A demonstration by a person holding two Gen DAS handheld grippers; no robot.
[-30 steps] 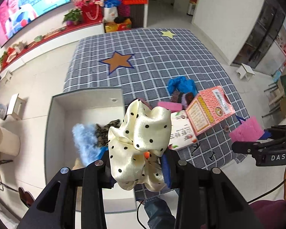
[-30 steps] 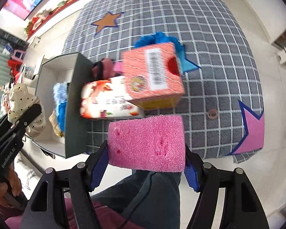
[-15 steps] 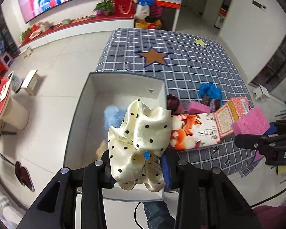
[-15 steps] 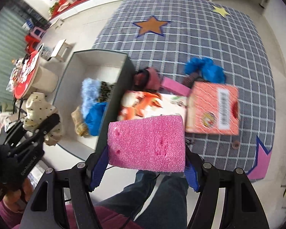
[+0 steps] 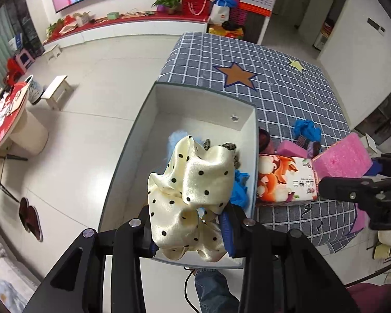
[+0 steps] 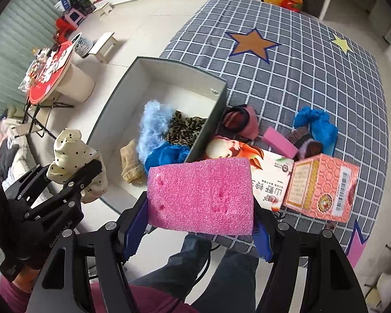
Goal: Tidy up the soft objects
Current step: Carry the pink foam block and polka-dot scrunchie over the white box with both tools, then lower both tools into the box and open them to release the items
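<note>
My left gripper point(image 5: 187, 224) is shut on a cream satin scrunchie with black dots point(image 5: 190, 187), held above the near end of the open white box point(image 5: 245, 120). The same scrunchie point(image 6: 73, 156) shows at the left of the right wrist view. My right gripper point(image 6: 200, 224) is shut on a pink sponge block point(image 6: 200, 195), just right of the box's near corner; the sponge point(image 5: 344, 156) also appears at the right of the left wrist view. Inside the box point(image 6: 133, 88) lie a fluffy light-blue piece point(image 6: 151, 125), a leopard-print scrunchie point(image 6: 185, 127), a blue cloth point(image 6: 166, 154) and a tan cloth point(image 6: 130, 164).
On the checked tablecloth point(image 6: 312, 73) right of the box lie a tissue pack point(image 6: 271, 180), a pink carton point(image 6: 323, 185), a small pink block point(image 6: 279, 143), a blue cloth point(image 6: 318, 125) and dark-pink bands point(image 6: 239, 120). A person's legs point(image 6: 200, 266) are below. A round red table point(image 6: 52, 70) and stools stand left.
Both grippers have moved left with their loads and rolled. The scrunchie now hangs over the box instead of beside its right wall. The sponge has come from over the table to near the box's corner.
</note>
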